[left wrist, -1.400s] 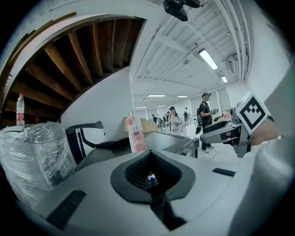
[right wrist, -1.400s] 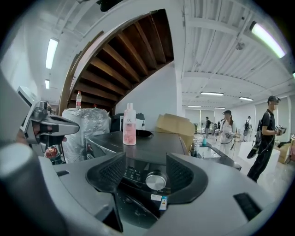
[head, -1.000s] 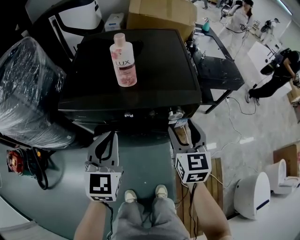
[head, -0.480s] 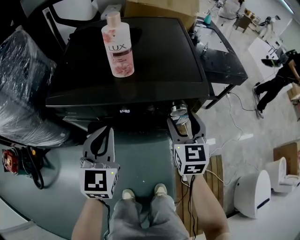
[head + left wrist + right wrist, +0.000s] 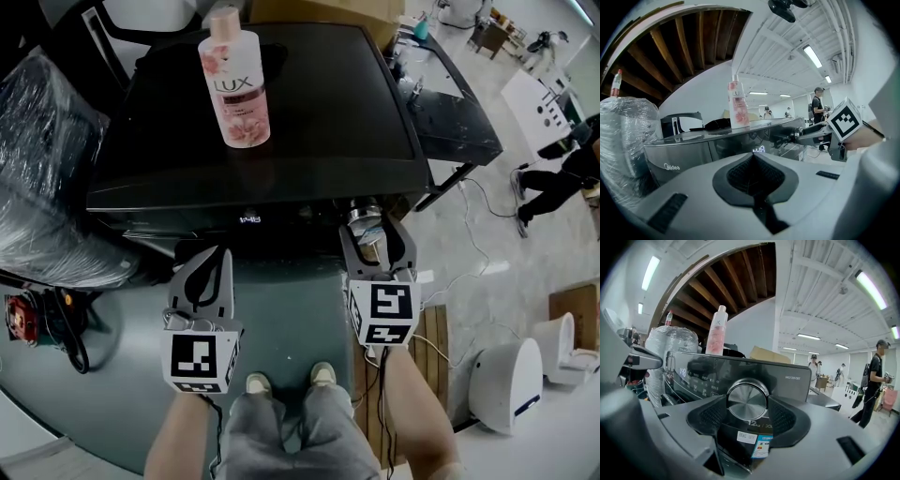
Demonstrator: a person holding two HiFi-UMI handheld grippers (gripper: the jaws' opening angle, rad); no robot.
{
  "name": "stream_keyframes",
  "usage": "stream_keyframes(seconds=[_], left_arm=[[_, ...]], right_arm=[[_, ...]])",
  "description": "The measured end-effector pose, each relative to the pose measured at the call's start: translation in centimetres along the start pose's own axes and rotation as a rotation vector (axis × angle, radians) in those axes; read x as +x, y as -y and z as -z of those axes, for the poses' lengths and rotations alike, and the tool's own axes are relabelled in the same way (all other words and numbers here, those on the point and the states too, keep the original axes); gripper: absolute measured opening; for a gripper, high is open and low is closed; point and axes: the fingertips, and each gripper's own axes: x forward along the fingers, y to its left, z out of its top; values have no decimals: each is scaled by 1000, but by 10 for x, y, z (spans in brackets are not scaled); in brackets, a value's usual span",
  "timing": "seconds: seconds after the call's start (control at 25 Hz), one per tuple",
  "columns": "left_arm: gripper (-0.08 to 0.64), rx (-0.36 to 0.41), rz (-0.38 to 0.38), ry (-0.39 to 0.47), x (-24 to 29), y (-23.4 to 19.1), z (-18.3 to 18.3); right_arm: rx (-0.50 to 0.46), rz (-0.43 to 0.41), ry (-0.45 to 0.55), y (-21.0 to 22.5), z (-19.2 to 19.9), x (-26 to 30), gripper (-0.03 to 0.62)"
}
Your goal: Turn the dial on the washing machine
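The dark washing machine (image 5: pixel 319 122) stands in front of me, its control panel facing me. Its round silver dial (image 5: pixel 364 217) (image 5: pixel 747 400) sits at the panel's right end. My right gripper (image 5: pixel 375 236) (image 5: pixel 749 414) is open, with one jaw on each side of the dial and the pads (image 5: pixel 783 418) close against its rim. My left gripper (image 5: pixel 202 274) (image 5: pixel 754 161) is shut and holds nothing. It hangs below the panel's left half, short of the lit display (image 5: pixel 248 219) (image 5: pixel 759 150).
A pink Lux bottle (image 5: pixel 234 89) (image 5: pixel 738 105) (image 5: pixel 716 331) stands upright on the machine's lid. A plastic-wrapped bundle (image 5: pixel 42 178) sits to the left and a dark table (image 5: pixel 455 112) to the right. People move about at the far right.
My right gripper has moved forward until its jaws flank the dial. The head view has shifted closer to the machine. The left gripper has hardly moved.
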Motion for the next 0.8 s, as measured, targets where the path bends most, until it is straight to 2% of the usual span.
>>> stream_keyframes(seconds=[0.52,0.8], left_arm=[[18,-12,1,-18,-1,-4,3],[18,-15,0,-23,-2,-6,4]], right_arm=[[128,8,6,2,0,0,298],[159,10,2,2,0,0,296]])
